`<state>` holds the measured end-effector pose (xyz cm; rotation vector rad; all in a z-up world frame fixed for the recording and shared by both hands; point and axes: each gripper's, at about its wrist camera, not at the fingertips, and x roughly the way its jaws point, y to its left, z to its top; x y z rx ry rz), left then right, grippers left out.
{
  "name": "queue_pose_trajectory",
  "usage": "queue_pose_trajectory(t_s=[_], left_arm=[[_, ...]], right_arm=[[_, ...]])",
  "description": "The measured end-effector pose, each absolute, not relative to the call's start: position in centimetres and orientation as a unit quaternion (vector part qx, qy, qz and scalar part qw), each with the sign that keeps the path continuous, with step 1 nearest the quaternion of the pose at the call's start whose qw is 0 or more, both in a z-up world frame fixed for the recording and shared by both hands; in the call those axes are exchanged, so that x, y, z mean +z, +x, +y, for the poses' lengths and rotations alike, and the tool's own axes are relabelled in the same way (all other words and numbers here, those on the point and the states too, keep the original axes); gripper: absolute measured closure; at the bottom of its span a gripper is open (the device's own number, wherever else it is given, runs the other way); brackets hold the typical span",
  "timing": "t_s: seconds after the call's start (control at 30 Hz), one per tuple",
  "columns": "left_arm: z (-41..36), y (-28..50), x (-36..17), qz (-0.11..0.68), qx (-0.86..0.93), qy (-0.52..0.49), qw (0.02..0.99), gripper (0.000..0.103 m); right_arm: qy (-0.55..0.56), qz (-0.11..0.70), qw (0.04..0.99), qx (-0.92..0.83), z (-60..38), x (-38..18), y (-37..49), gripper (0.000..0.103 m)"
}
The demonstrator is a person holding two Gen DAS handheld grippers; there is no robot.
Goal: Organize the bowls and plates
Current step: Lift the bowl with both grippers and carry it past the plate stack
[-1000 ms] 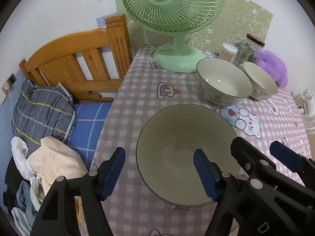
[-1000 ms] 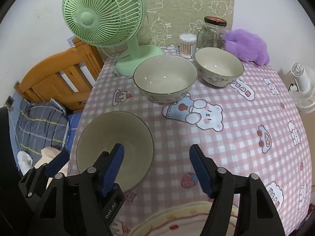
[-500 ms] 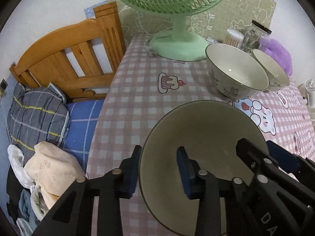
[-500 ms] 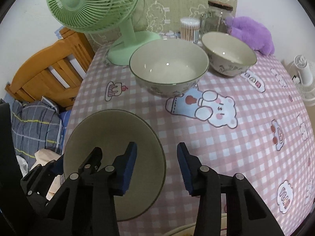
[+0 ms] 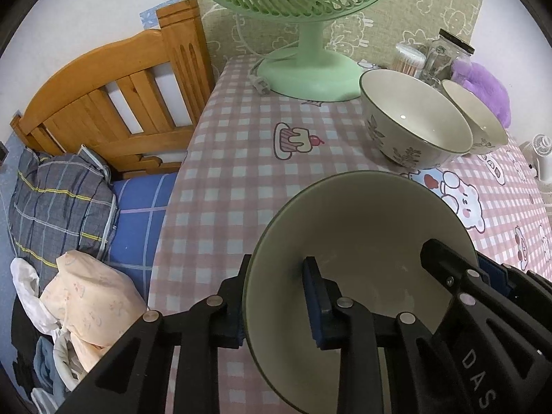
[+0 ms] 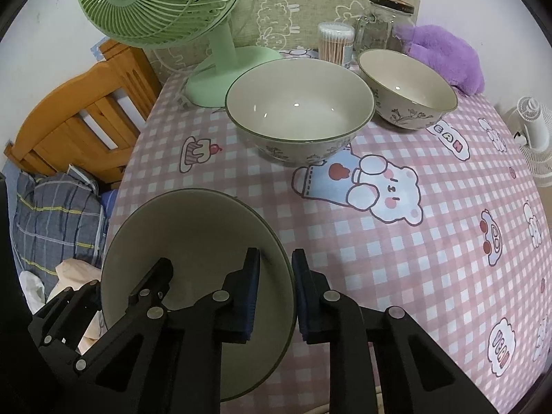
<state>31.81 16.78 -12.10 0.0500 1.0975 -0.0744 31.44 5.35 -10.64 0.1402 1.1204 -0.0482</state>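
Observation:
A grey-green plate (image 5: pixel 362 241) is held between both grippers, raised and tilted above the pink checked tablecloth. My left gripper (image 5: pixel 276 296) is shut on the plate's left rim. My right gripper (image 6: pixel 276 286) is shut on the plate's (image 6: pixel 193 241) right rim; its black frame also shows in the left wrist view (image 5: pixel 476 293). A large floral bowl (image 6: pixel 300 110) stands upright beyond the plate, with a smaller floral bowl (image 6: pixel 408 86) to its right. Both bowls also show in the left wrist view: the large bowl (image 5: pixel 410 117) and the smaller one (image 5: pixel 479 120).
A green desk fan (image 6: pixel 220 79) stands at the table's back left. A cotton swab box (image 6: pixel 336 45), a glass jar (image 6: pixel 383 24) and a purple plush (image 6: pixel 445 55) line the back. A wooden bed frame (image 5: pixel 114 100) and bedding (image 5: pixel 58 193) lie left of the table edge.
Both grippers closed from open onto opposite rims of the plate. The plate rose off the tablecloth and tilted, and both views moved closer to the bowls.

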Motion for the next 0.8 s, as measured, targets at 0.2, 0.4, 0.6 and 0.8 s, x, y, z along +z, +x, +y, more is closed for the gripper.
queue_pose_trajectory(t_s=[0.2, 0.4, 0.6, 0.8], left_arm=[[16.3, 31.0, -11.1, 0.515, -0.049, 0.026, 0.855, 0.077], [15.3, 29.7, -9.3, 0.502, -0.061, 0.034, 0.862, 0.078], [13.8, 27.9, -7.6, 0.490, -0.068, 0.040, 0.868, 0.078], [11.9, 26.1, -6.3, 0.481, -0.070, 0.045, 0.873, 0.078]], right_arm=[[0.067, 0.526, 0.847, -0.036, 5.0, -9.7, 30.7, 0.080], [0.072, 0.513, 0.854, -0.047, 4.2, -8.0, 29.2, 0.080], [0.076, 0.501, 0.860, -0.054, 3.0, -6.2, 27.1, 0.080], [0.080, 0.490, 0.866, -0.056, 1.0, -4.9, 24.9, 0.080]])
